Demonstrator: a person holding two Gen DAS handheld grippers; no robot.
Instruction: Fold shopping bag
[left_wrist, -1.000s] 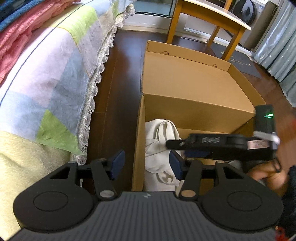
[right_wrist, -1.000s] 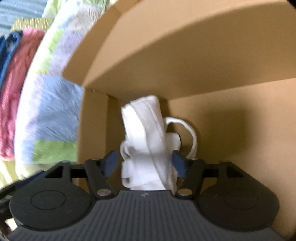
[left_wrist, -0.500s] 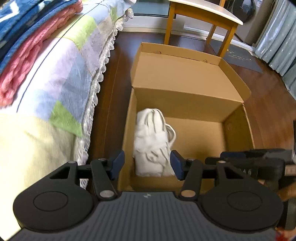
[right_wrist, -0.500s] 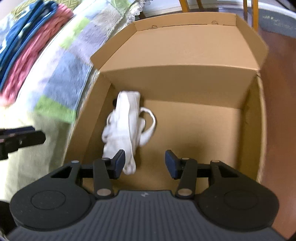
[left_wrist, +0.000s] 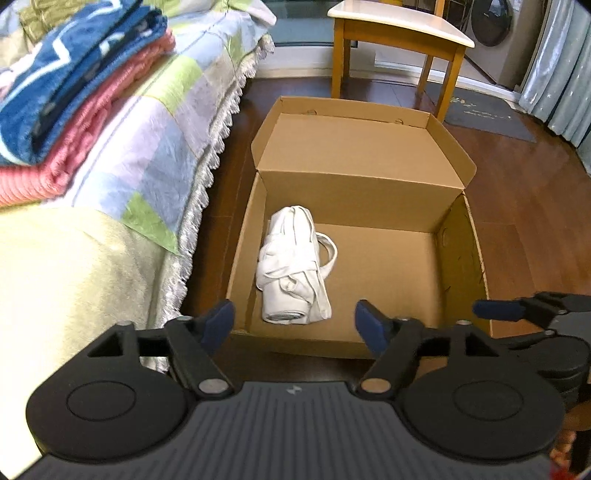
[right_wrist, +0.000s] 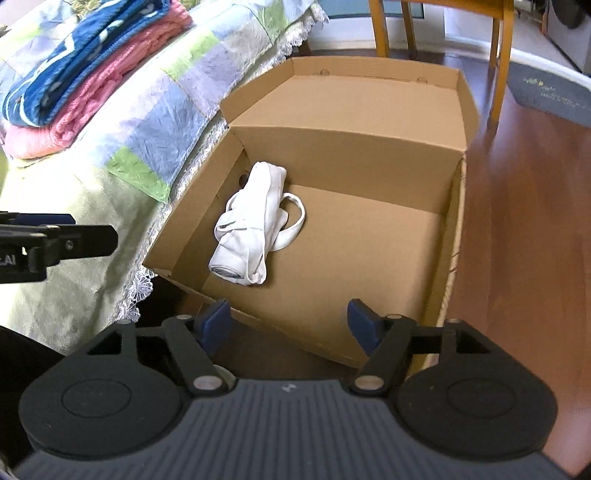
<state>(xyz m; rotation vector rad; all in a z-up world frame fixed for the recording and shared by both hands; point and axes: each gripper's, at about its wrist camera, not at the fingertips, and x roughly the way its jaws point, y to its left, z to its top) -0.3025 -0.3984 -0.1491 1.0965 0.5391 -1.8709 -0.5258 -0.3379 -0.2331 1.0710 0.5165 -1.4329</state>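
Note:
A white cloth shopping bag (left_wrist: 291, 269) (right_wrist: 251, 232), rolled into a bundle with its handles wrapped round it, lies on the floor of an open cardboard box (left_wrist: 458, 258) (right_wrist: 456, 206), near the box's left wall. My left gripper (left_wrist: 295, 325) hangs above the box's near edge, its jaws opening, nothing between them. My right gripper (right_wrist: 288, 323) is also above the near edge, jaws opening and bare. Each gripper shows at the side of the other's view.
A bed with a patchwork quilt (left_wrist: 140, 147) runs along the left of the box, with folded blue and pink blankets (left_wrist: 74, 85) on it. A wooden table (left_wrist: 399, 44) stands beyond the box on dark wood floor (left_wrist: 535, 206). A grey mat (left_wrist: 487, 114) lies far right.
Both grippers have pulled up and back out of the box. The right one let go of the bag, which now lies free. Both pairs of jaws stand wider.

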